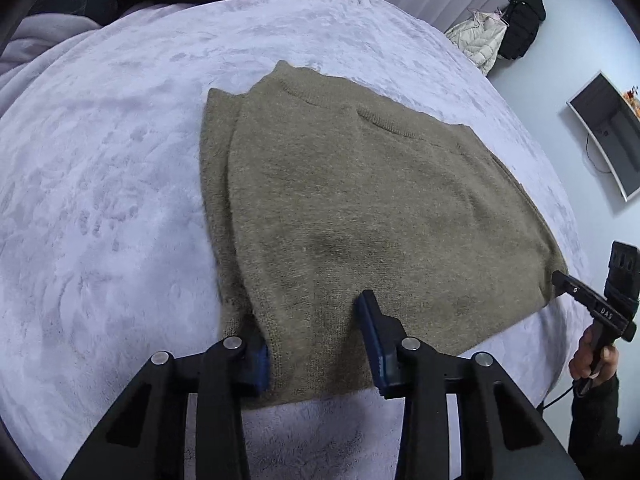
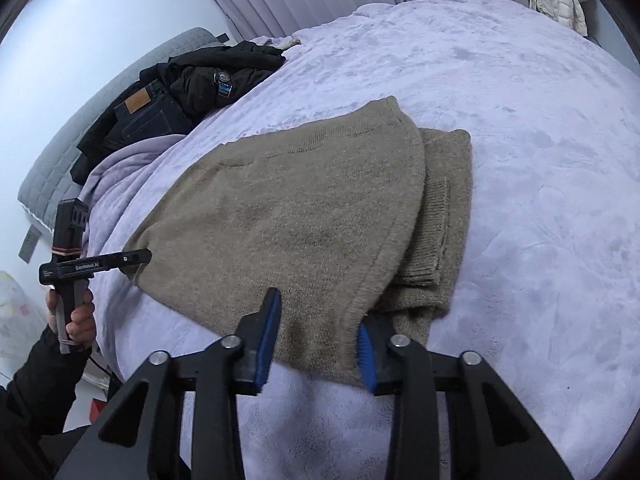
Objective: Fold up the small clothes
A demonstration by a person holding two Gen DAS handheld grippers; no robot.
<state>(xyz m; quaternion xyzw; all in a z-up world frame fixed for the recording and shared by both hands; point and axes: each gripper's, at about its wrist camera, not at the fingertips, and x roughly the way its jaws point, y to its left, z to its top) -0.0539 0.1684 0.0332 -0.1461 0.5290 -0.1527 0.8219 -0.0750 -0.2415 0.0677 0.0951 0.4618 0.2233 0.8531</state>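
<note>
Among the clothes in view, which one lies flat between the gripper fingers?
The olive knit sweater on the lilac bedspread. The black jacket and jeans are bunched far off; the white coat hangs.

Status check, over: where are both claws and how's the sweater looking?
Left claw open, straddling the sweater hem. Right claw open, at the opposite hem corner. Sweater flat on blanket, sleeve tucked under. Dark clothes pile far off, nothing blocking.

Brown-green knit sweater (image 1: 360, 216), soft and fuzzy. Lying flat on bed, partly folded. Ribbed neck band at far end, bottom hem at near end. One side folded in under top layer. Sleeve with ribbed cuff (image 2: 434, 232) tucked there, sticking out along edge. Top layer smooth, few wrinkles.
</note>
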